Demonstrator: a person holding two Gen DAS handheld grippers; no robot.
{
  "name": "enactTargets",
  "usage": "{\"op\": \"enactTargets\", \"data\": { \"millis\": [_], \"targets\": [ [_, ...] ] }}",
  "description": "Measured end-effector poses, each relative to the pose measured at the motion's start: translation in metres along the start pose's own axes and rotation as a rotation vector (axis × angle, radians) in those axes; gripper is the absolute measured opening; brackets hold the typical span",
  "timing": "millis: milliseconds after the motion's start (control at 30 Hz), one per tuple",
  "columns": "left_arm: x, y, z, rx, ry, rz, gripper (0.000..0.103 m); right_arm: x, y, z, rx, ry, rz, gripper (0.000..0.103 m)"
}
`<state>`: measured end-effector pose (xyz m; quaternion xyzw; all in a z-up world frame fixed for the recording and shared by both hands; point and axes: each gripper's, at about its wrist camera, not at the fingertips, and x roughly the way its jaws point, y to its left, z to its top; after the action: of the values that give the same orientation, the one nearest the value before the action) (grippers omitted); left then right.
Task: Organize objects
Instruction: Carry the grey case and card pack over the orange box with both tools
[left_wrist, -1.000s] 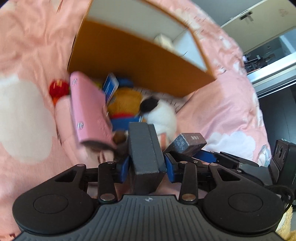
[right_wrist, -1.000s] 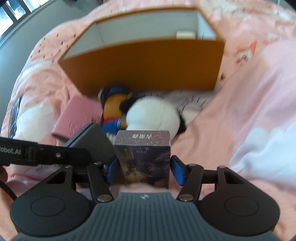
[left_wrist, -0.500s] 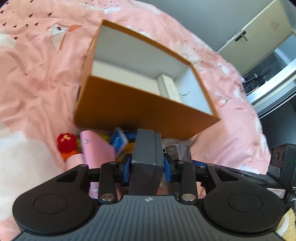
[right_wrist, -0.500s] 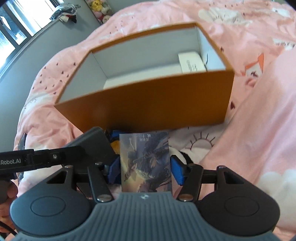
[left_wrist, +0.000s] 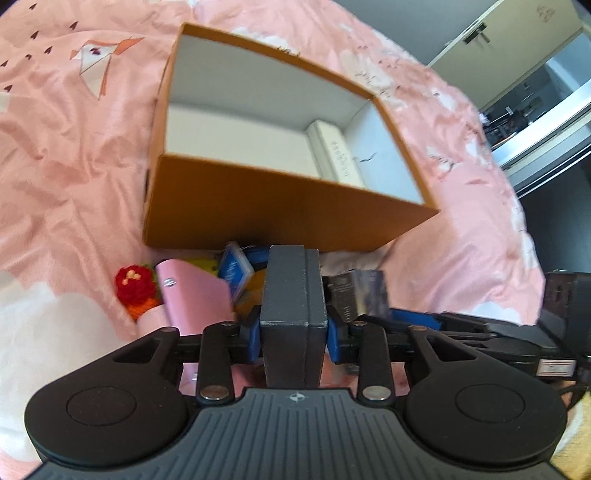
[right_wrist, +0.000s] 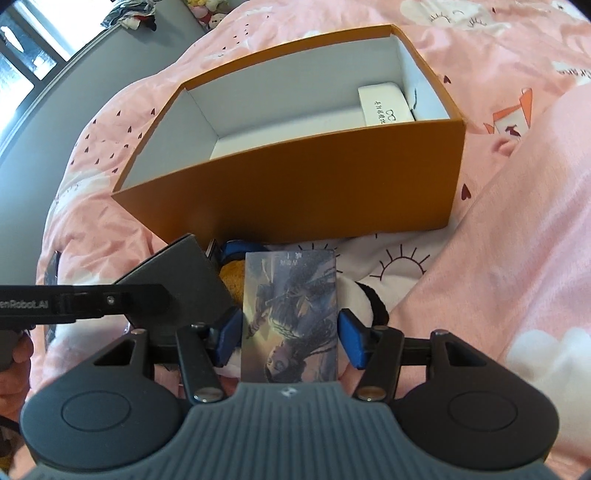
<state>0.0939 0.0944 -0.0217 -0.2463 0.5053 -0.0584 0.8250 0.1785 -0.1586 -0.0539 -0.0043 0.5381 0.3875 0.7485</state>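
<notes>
My left gripper (left_wrist: 291, 328) is shut on a dark grey box (left_wrist: 291, 288), held upright with the blue pads on both its sides. My right gripper (right_wrist: 290, 332) is shut on a small picture-printed box (right_wrist: 291, 295), which also shows in the left wrist view (left_wrist: 358, 291). Both are held up just short of the near wall of an open orange box (right_wrist: 314, 184) on the pink bedding. Inside it a white case (right_wrist: 384, 107) lies against the right wall. In the right wrist view the grey box (right_wrist: 181, 280) sits at the left.
Between the grippers and the orange box (left_wrist: 280, 210) lies a heap: a pink wallet (left_wrist: 192, 299), a red crochet flower (left_wrist: 133, 288), a blue card pack (left_wrist: 234, 267) and a white-and-black plush toy (right_wrist: 358, 295). Rumpled pink bedding (left_wrist: 74, 166) surrounds it all. A hand (right_wrist: 14, 354) shows at the left edge.
The left pads have drawn in tight on the grey box. Both grippers have lifted their boxes up from the heap, and the orange box's inside has come into view.
</notes>
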Motion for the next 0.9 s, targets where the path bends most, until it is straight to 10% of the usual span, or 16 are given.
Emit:
{"op": "enactTargets", "data": {
  "millis": [533, 900],
  "targets": [
    [-0.026, -0.039, 0.097, 0.021, -0.247, -0.043, 0.038, -0.058, 0.012, 0.104, -0.068, -0.248, 0.042, 0.059],
    [0.059, 0.007, 0.154, -0.108, -0.219, 0.110, 0.038, 0.074, -0.013, 0.191, -0.045, -0.020, -0.061, 0.059]
  ]
}}
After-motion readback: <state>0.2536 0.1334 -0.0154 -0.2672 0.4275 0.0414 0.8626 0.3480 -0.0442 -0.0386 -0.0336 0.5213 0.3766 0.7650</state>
